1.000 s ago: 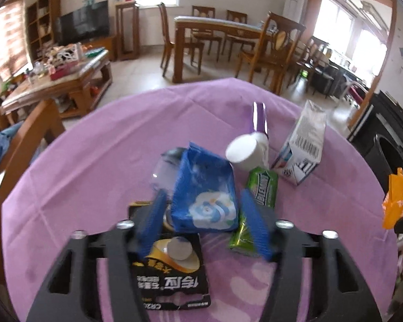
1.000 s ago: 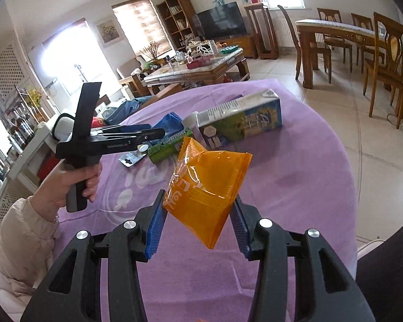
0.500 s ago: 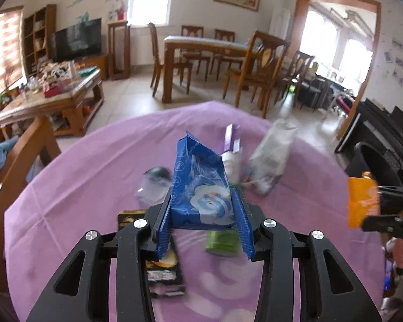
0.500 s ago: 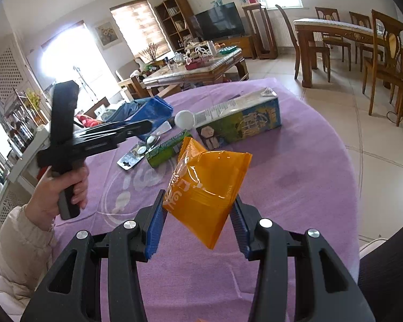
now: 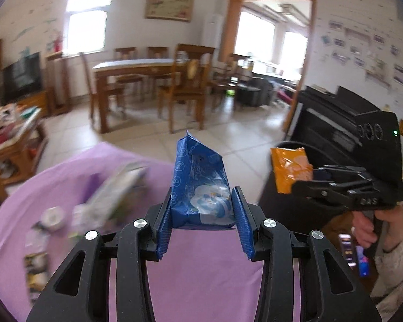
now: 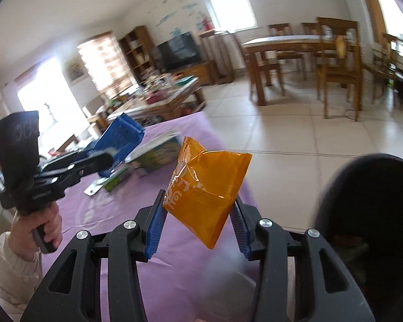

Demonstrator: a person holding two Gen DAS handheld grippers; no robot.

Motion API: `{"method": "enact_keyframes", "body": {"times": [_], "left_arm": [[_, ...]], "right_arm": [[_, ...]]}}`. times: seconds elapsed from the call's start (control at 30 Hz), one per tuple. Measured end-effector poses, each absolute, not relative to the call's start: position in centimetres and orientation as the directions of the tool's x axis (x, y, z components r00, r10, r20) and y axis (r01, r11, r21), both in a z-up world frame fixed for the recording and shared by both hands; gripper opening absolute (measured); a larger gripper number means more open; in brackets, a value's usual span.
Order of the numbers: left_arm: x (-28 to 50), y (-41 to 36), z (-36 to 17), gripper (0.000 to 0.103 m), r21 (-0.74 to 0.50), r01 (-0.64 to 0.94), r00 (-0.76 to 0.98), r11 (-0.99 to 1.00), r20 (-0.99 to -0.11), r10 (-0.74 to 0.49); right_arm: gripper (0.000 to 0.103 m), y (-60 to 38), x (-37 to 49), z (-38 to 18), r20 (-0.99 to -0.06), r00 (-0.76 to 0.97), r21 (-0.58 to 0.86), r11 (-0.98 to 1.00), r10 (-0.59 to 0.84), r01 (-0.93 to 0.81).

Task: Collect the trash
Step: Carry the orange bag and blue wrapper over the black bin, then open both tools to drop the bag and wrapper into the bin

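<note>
The table (image 5: 207,265), seen a second earlier with the blue pack lying among the litter, now showed it lifted clear, so both hands carried trash and the bin (image 6: 373,214) at the right looked like the next stop. The carton (image 5: 115,190) and small scraps stayed on the cloth, blurred. The left gripper (image 5: 204,214) was clamped on the blue pack (image 5: 201,187), crumpled and standing upright. The right gripper (image 6: 198,222) pinched the orange pouch (image 6: 207,190), glossy and tilted, just beside the bin's rim.
</note>
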State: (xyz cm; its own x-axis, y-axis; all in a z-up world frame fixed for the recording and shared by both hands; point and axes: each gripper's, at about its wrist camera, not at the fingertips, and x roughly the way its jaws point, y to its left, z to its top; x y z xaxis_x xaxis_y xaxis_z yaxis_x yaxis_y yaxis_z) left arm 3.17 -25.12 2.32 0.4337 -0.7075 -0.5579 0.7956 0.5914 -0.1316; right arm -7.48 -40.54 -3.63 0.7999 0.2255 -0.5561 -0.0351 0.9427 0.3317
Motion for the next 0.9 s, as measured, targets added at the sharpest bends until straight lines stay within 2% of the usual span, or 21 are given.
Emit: {"method": "enact_keyframes", "body": {"times": [0.33,0.57,0.77,0.87,0.9], "left_arm": [[-1.0,-37.3,-0.6,0.042,-0.214,0.884,0.238,0.415,-0.560,-0.794],[-2.9,-43.6,-3.3,0.042,-0.254,0.905,0.136,0.340,-0.584,-0.800],[-4.4,-47.4,-5.1,0.042,-0.242,0.915,0.112,0.322,-0.615,-0.781],[-4.3,-48.8,-5.2,0.052,-0.225,0.917,0.120,0.328,-0.630,-0.767],[-4.2,-48.9,-5.0,0.060,-0.223,0.918,0.120,0.327,-0.631,-0.766]], "right_arm": [[0.045,-49.2,-12.5,-5.6,-0.567,0.821,0.353,0.920,0.066,0.170],[0.046,-52.8,-14.5,-7.4,-0.579,0.815,0.384,0.885,0.009,0.264],[0.047,-54.2,-15.4,-8.0,-0.583,0.812,0.402,0.866,-0.010,0.299],[0.048,-54.7,-16.6,-8.2,-0.580,0.814,0.418,0.854,-0.012,0.310],[0.051,-55.0,-16.9,-8.3,-0.582,0.813,0.417,0.853,-0.015,0.314]]}}
